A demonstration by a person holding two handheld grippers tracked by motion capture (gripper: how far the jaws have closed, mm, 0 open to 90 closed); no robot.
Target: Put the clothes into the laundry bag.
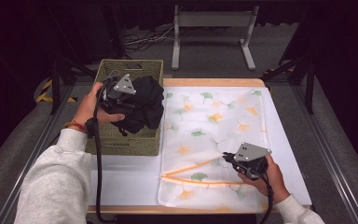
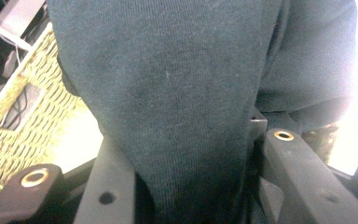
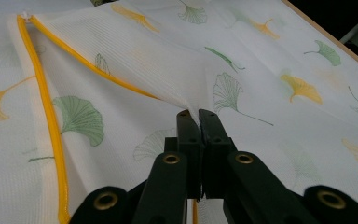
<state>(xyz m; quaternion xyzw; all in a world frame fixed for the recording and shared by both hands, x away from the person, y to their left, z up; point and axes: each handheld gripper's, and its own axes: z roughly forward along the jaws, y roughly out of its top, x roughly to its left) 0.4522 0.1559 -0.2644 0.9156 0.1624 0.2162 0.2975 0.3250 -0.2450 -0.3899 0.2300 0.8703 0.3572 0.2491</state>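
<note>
A black garment (image 1: 142,105) hangs bunched over the woven basket (image 1: 142,144) at the table's left, and my left gripper (image 1: 121,105) is shut on it. In the left gripper view the dark knit cloth (image 2: 177,93) runs down between the two jaws. A white mesh laundry bag (image 1: 214,121) printed with ginkgo leaves lies flat on the table, its yellow zipper (image 1: 191,179) open near the front. My right gripper (image 1: 228,158) is shut on the bag's upper edge by the zipper. The right gripper view shows the mesh (image 3: 186,100) pinched and lifted in a small ridge at the jaw tips (image 3: 197,115).
The basket's weave (image 2: 23,107) shows left of the garment. The table's white top (image 1: 121,179) runs from the basket to the wooden front edge. Beyond the table stand a metal frame (image 1: 212,28) and cables on grey carpet. Rails flank both sides.
</note>
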